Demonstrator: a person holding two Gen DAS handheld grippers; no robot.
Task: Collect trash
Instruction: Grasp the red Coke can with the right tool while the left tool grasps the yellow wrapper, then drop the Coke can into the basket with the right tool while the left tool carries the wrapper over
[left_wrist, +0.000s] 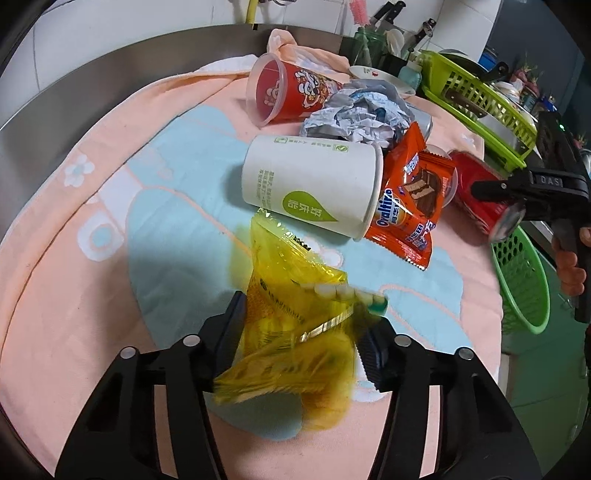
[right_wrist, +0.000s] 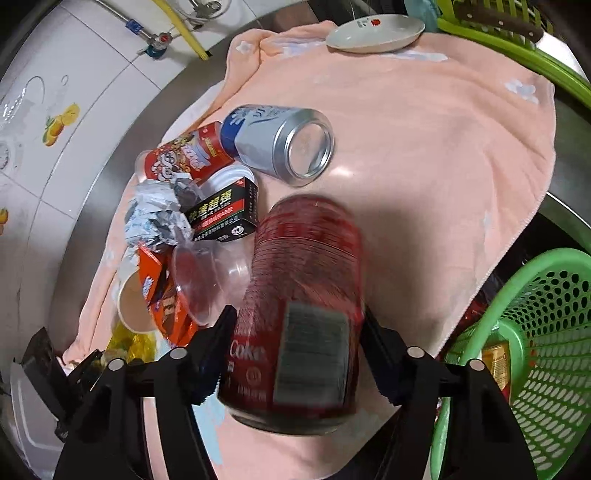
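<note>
Towel, red can gripped (blurred)

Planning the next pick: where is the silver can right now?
In the right wrist view the silver can lies on its side on the pink towel, just beyond the red can, with the red printed cup touching its far end.

**Count of the things on the peach towel**

Two drink cans: one red aluminium cola can and one silver-and-blue aluminium can. Three cups: one white paper cup, one red printed plastic cup, one clear plastic cup. Two snack wrappers: one yellow crinkled plastic wrapper, one orange foil wrapper. One crumpled silver paper ball. One black-and-red cardboard box. One green perforated plastic basket. One white ceramic dish.
</note>
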